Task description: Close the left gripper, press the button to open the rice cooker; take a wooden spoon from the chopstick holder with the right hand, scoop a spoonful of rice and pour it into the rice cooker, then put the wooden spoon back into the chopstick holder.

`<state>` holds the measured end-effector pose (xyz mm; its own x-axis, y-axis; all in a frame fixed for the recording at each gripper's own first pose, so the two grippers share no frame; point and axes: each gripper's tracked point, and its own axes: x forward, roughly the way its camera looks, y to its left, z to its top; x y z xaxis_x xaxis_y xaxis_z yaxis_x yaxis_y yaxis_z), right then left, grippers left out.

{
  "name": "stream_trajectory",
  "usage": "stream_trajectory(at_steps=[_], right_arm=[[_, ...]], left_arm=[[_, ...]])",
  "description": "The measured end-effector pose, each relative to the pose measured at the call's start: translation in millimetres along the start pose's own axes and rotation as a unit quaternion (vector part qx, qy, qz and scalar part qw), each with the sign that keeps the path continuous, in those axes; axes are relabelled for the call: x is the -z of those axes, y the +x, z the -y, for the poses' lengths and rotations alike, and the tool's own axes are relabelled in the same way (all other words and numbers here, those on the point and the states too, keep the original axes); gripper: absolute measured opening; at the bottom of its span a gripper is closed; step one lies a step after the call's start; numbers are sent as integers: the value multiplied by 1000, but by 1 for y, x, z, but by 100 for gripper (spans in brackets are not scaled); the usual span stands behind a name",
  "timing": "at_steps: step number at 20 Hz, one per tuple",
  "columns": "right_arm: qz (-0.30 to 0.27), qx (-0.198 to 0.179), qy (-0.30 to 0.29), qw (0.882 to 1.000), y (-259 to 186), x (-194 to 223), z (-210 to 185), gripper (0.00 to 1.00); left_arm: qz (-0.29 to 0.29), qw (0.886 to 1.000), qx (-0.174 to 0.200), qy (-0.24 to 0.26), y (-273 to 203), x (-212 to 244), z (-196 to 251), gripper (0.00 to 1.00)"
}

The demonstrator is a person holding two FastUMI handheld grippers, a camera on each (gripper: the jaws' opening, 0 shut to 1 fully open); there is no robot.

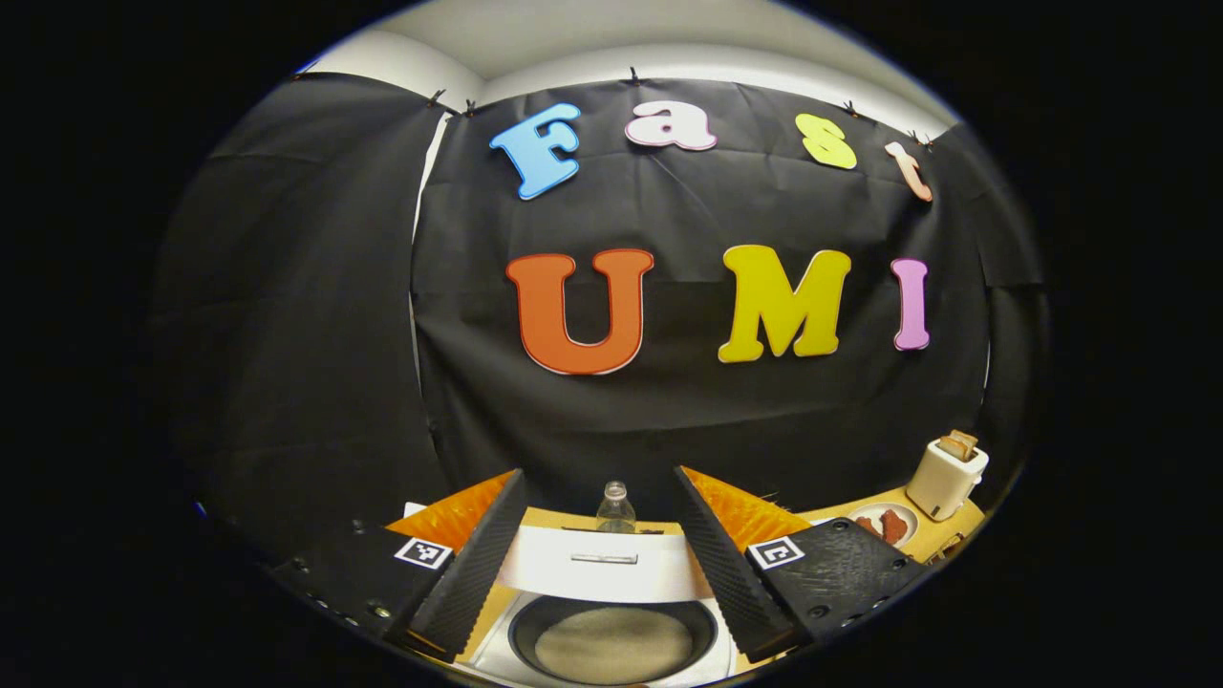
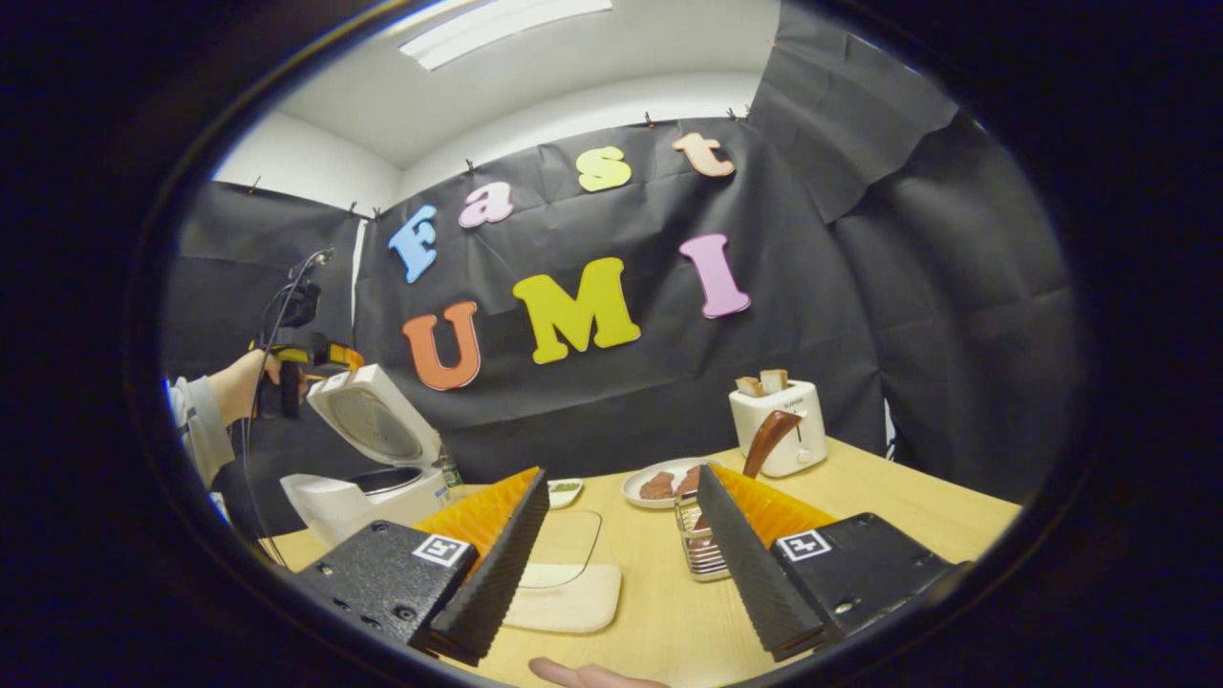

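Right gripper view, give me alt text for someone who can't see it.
The open right gripper hovers above a wooden table, ahead of a metal chopstick holder with a wooden spoon. At left, a white rice cooker stands with lid raised; a toaster sits behind.

Light wooden table (image 2: 889, 502) holding a bunch of stuff. Taking the white toaster (image 2: 776, 427) as the anchor: a plate of reddish food (image 2: 659, 483) sits just left of it, a wire chopstick holder (image 2: 696, 549) nearer the camera from that, a small dish (image 2: 565, 490) further left, then the open white rice cooker (image 2: 368, 483) well left. A clear container on a pale board (image 2: 564, 583) lies nearest.
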<state>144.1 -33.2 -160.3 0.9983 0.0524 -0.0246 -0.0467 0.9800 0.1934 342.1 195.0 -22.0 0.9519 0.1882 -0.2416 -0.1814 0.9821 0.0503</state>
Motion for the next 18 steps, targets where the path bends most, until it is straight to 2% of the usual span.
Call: stream_trajectory(at_steps=[1, 2, 4, 7, 8, 9, 10, 11, 12, 13, 14, 17, 18], right_arm=[[-1, 2, -6, 1000, -6, -2, -2, 94], [0, 5, -10, 1000, -12, -3, -4, 100], [-2, 4, -14, 1000, -23, -7, -11, 100], [-1, 1, -17, 1000, -38, -14, -18, 100], [3, 3, -23, 1000, -41, -18, -18, 94], [2, 9, -32, 999, -44, -21, -17, 93], [2, 16, -41, 999, -48, -24, -14, 100], [6, 17, -45, 999, -53, -30, -16, 100], [10, 16, -44, 999, -58, -36, -18, 94], [14, 13, -42, 999, -62, -39, -20, 94], [14, 10, -39, 999, -65, -42, -23, 100], [9, 2, -30, 999, -75, -47, -30, 100], [9, -2, -27, 1000, -78, -48, -32, 100]], left_arm=[[-24, 1000, 4, 2, -3, 16, 2, 97], [-42, 999, 3, 3, -7, 31, 1, 93], [-65, 998, 12, 1, -16, 49, 2, 88], [-96, 995, 28, -4, -29, 75, 7, 90], [-108, 994, 31, -1, -33, 85, 6, 92], [-118, 993, 30, 1, -37, 93, 3, 92], [-122, 992, 31, 2, -40, 98, 2, 91], [-133, 991, 32, 1, -43, 105, 2, 91], [-143, 989, 34, 1, -44, 112, 2, 90], [-158, 987, 35, -1, -42, 123, 3, 91], [-175, 984, 35, -5, -45, 133, 3, 91], [-217, 976, 31, -11, -55, 156, 2, 91], [-211, 977, 28, -14, -55, 154, 1, 92]])
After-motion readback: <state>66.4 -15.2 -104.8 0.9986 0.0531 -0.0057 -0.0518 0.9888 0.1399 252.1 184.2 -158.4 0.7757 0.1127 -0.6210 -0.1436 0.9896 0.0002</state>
